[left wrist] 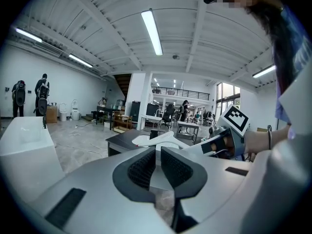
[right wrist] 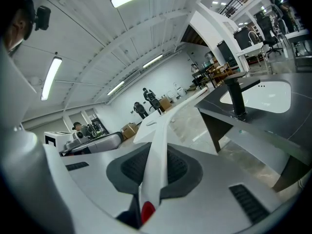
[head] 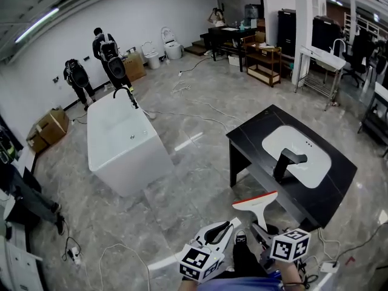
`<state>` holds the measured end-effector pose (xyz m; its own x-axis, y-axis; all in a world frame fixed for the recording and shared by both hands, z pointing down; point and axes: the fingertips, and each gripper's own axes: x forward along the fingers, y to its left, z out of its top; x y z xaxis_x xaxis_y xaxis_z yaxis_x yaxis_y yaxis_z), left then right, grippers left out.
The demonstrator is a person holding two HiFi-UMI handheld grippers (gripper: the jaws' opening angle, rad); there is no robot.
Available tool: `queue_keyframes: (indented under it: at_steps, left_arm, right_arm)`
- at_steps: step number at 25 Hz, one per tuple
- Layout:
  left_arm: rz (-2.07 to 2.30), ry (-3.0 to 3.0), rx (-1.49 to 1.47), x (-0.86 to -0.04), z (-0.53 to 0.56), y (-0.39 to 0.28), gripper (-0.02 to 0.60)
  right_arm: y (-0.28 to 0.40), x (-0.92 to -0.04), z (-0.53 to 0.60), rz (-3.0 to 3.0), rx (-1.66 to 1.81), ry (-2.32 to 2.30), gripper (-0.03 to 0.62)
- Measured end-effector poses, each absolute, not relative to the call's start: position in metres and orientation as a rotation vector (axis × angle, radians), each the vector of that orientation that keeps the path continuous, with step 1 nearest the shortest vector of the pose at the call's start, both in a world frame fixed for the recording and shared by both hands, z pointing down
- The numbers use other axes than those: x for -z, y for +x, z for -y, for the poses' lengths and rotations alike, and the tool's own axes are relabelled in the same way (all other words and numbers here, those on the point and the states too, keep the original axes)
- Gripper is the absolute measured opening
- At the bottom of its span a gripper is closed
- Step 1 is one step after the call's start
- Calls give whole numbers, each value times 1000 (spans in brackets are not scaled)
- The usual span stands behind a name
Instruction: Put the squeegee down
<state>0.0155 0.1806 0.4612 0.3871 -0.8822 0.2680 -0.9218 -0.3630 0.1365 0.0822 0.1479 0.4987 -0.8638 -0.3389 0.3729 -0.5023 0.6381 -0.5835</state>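
Note:
The squeegee (head: 256,202) is white with an orange blade edge and hangs in the air just off the near edge of the black sink table (head: 254,132). My right gripper (head: 257,228) is shut on its handle. In the right gripper view the white handle (right wrist: 163,130) runs out between the pads toward the table. My left gripper (head: 233,224) floats just left of it, apart from the squeegee, its jaws shut with nothing between them (left wrist: 157,167). The left gripper view shows the squeegee (left wrist: 161,138) and the right gripper (left wrist: 222,143) ahead to the right.
The table holds a white basin (head: 303,153) with a black faucet (head: 286,164). A white bathtub (head: 121,138) stands to the left on the grey tiled floor. Cables (head: 115,253) trail near my feet. Two people (head: 106,50) and cardboard boxes (head: 48,128) are by the far wall.

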Motion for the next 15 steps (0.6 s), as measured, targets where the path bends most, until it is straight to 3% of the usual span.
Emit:
queue_keyframes:
  at_steps: [15]
  left_arm:
    - [1650,2331,-226,-471,-58,-45,43]
  right_arm:
    - [28,-516,-16,2636,-1067,653,55]
